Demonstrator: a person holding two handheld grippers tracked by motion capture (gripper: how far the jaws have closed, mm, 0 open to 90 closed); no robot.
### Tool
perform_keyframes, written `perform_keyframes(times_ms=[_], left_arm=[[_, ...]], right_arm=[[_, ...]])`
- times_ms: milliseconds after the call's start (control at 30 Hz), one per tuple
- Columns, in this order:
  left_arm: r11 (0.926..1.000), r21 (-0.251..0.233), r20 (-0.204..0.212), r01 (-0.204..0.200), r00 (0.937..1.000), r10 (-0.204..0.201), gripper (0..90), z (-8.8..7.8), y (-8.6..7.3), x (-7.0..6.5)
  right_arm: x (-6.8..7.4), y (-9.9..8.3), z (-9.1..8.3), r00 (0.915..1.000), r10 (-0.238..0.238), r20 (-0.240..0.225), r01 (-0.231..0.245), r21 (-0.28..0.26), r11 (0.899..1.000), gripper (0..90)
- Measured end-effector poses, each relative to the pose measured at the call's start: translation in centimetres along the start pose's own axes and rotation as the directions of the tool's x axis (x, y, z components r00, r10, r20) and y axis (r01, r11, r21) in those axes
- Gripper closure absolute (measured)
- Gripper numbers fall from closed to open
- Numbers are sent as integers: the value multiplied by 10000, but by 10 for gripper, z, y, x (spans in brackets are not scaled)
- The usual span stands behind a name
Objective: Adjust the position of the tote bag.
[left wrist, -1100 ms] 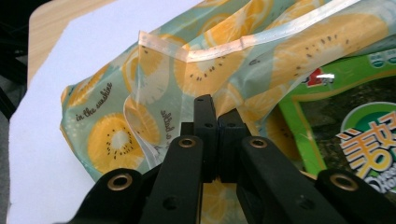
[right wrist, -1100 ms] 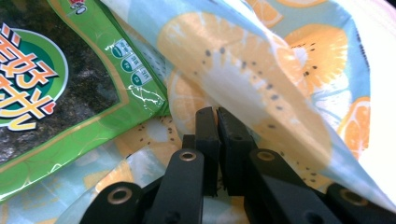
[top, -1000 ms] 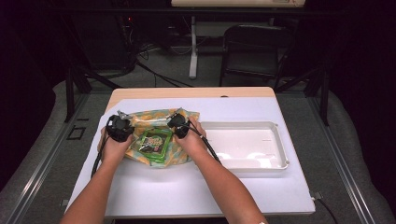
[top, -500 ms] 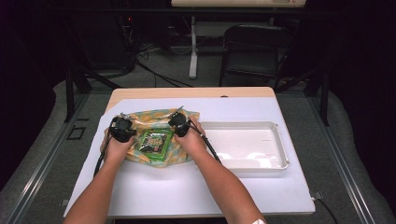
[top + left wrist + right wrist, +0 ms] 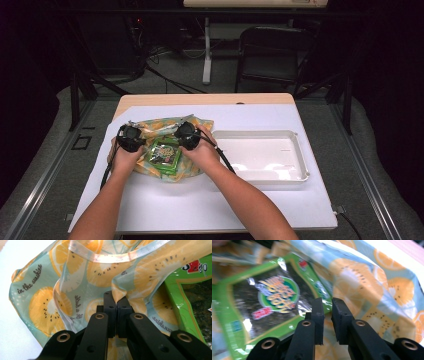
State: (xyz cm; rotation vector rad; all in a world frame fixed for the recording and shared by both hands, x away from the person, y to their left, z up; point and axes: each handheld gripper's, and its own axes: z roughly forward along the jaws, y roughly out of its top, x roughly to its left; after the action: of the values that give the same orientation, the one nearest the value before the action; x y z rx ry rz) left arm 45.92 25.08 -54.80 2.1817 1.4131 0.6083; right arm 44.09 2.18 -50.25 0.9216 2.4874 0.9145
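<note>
Where the white table fills the lower half of the high view, a white tray lies at centre right and a citrus-print bag lies left of centre, just beside the tray's left end. The bag is thin, limp fabric or film that folds and slides, so it is best taken at its taped rim or a gathered fold. The green snack packet lies on the bag between the hands; it looks light, flat, glossy and likely slippery, best pinched at a sealed edge. The left gripper, at lower centre of its own view, is clamped on a fold of the bag. The right gripper stands slightly apart, its jaws having just been opening, nothing pressed between them, beside the packet's corner.
</note>
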Motion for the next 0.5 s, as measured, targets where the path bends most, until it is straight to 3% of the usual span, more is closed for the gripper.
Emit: perform_keyframes(times_ms=[100, 167, 433, 500], left_arm=[[9999, -19, 26, 124, 9999, -124, 893, 0, 0, 0], [9999, -35, 65, 128, 9999, -128, 893, 1, 0, 1], [9999, -52, 68, 113, 9999, -113, 891, 2, 0, 1], [10000, -53, 92, 65, 9999, -64, 890, 2, 0, 1]], right_arm=[[2, 2, -7, 9998, -107, -173, 104, -205, 9997, 786], [3, 5, -17, 9967, -502, -639, 453, -750, 9962, 773], [-11, 5, -23, 9994, -259, -247, 231, -1097, 9937, 719], [-16, 6, -27, 9997, -69, -216, 36, -1455, 9894, 713]])
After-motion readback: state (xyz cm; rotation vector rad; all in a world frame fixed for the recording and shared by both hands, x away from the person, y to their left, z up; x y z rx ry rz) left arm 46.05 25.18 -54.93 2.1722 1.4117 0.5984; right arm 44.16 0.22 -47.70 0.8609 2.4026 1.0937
